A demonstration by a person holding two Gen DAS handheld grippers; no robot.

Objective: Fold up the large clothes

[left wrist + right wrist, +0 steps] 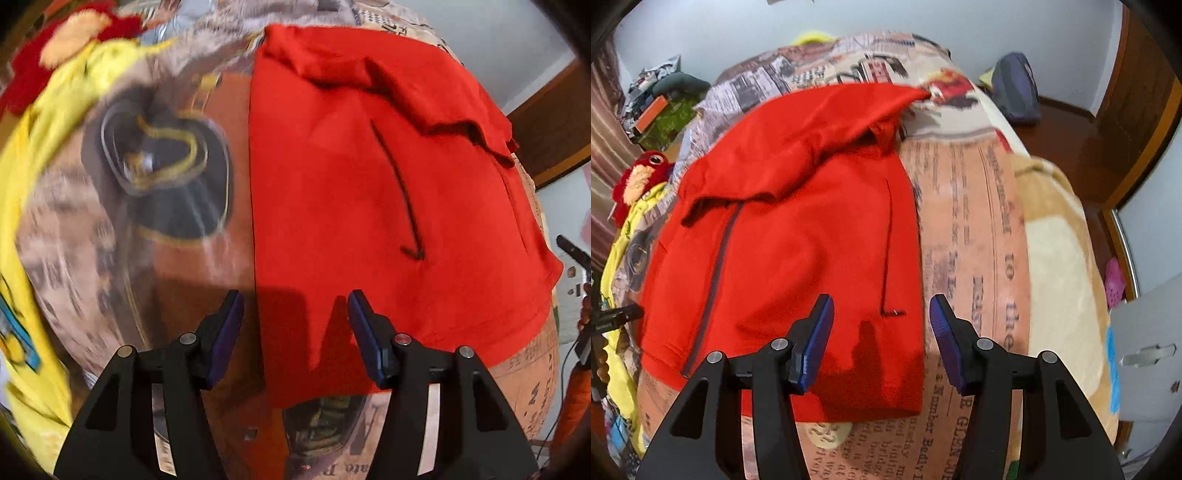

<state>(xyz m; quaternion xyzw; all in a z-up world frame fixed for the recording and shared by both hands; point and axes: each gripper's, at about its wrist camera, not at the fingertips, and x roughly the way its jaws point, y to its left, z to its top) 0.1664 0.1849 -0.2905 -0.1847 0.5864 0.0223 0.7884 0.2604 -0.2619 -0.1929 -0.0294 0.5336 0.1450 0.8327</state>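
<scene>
A large red garment (369, 206) lies spread on a bed with a newspaper-print cover (192, 258); its sleeves are folded in over the top. In the right wrist view the garment (798, 236) fills the middle, with a dark zipper line at its left. My left gripper (294, 317) is open and empty, above the garment's near left hem corner. My right gripper (882, 325) is open and empty, above the garment's near right hem corner. The other gripper's tip (617, 317) shows at the left edge.
A yellow garment (33, 206) and a red plush toy (639, 177) lie at the left side of the bed. A beige blanket (1060, 266) covers the right part. A dark bag (1015, 88) sits on the floor behind.
</scene>
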